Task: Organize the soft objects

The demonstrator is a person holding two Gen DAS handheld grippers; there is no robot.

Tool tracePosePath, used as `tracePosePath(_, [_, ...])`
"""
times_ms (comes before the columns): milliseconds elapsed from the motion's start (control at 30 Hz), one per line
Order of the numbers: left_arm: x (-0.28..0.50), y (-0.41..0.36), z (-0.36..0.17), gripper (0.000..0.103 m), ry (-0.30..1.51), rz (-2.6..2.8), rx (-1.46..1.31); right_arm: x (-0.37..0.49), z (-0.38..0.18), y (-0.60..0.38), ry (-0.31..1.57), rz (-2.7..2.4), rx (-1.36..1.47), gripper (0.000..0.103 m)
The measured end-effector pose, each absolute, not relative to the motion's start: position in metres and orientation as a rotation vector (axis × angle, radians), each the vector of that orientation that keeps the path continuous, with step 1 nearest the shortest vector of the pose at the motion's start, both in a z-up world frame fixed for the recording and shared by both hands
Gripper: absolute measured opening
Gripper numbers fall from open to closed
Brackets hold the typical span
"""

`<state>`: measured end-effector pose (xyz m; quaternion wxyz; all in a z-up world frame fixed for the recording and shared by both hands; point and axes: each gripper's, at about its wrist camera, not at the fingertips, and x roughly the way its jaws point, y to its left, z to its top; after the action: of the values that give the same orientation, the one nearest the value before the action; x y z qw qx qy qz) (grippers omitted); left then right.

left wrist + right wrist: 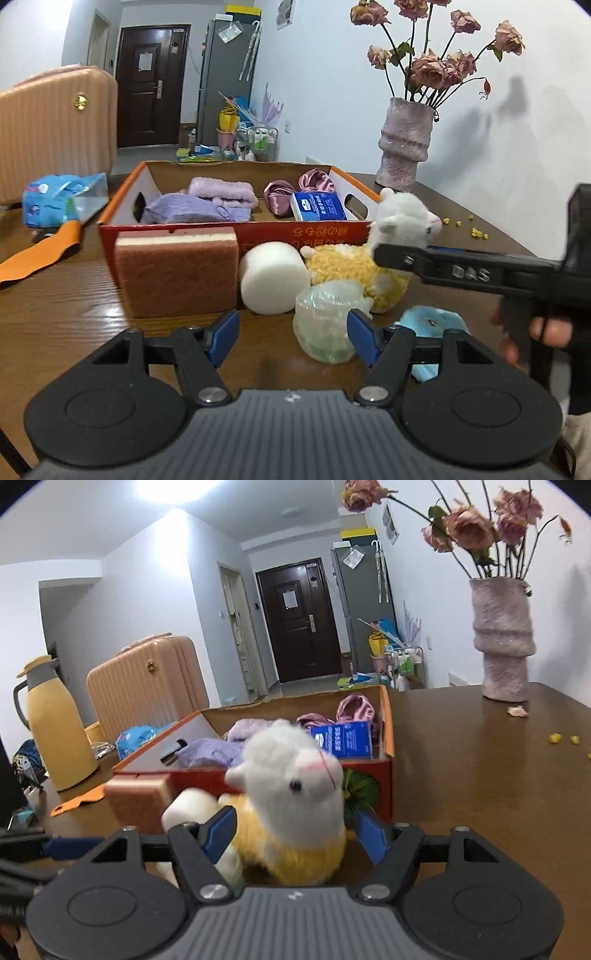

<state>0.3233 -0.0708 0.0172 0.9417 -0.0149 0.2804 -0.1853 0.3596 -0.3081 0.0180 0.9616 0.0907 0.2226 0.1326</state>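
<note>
Tools both gape: right tool straddles the plush alpaca (unpinched), left tool holds nothing.

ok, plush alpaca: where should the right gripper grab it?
Probably the yellow body of the alpaca, from the near side, jaws straddling its flanks. It stands upright facing the right gripper, whose open jaws already sit either side of it. The box blocks any approach from behind.

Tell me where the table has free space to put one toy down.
Free: the wood right of the box, up to the vase, with only a few crumbs. Also the left front corner near the sponge. Crowded: the strip before the box, with foam roll, alpaca.
</note>
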Motion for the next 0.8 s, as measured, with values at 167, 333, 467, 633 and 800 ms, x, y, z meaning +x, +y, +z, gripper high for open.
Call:
tracePosePath(167, [0.337,-0.072,0.009,0.065,0.59,-0.393,-0.059,0.373,0.015,-0.314,0.437,0.268,0.242,0.045])
tracePosePath(333, [0.318,-0.067,0.022,0.065,0.526,-0.404,-0.062,0.338,0.039,-0.33,0.317,0.226,0.283,0.045])
tracePosePath(467, [0.285,-0.052,0.031,0.066,0.483,-0.455,-0.092,0.294,0.063,-0.333,0.346,0.377,0.269,0.045])
tracePosePath(633, [0.231,-0.026,0.029,0.067,0.478,-0.533,-0.177,0.268,0.039,-0.319,0.601,0.537,0.348,0.046])
tracePosePath(800, [0.199,-0.006,0.015,0.067,0.55,-0.546,-0.27,0.256,0.012,-0.299,0.732,0.625,0.443,0.056])
